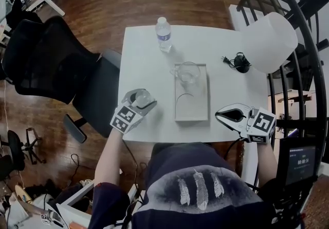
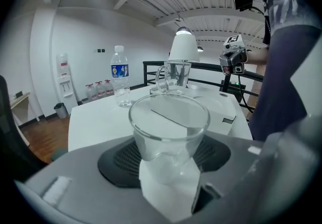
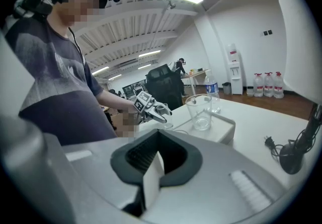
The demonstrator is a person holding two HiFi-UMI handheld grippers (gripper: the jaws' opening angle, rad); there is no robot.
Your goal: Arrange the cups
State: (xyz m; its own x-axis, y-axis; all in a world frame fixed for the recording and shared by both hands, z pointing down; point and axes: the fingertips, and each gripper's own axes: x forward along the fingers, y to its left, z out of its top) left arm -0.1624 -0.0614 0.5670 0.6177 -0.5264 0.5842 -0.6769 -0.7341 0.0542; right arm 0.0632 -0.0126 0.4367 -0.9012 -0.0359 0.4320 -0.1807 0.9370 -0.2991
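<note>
Cup [image 1: 143,98] sits at the front-left edge of the table [image 1: 149,63], with the left gripper [image 1: 138,105] clamped on its lower body and the rim upward. A chair [image 1: 56,63] stands close against the table's left edge, so room is tight on that side. The bottle [image 1: 163,33] stands upright near the far edge, well apart from the tray [image 1: 191,115]. The tray lies at centre. The second cup [image 1: 187,73] stands upright at its far end and its near half is bare. Bare tabletop runs between the tray and the left gripper. A cable [image 1: 239,62] lies toward the right edge, beside the lamp [image 1: 270,40]. The right gripper [image 1: 231,116] hovers at the front-right edge, jaws together and empty.
</note>
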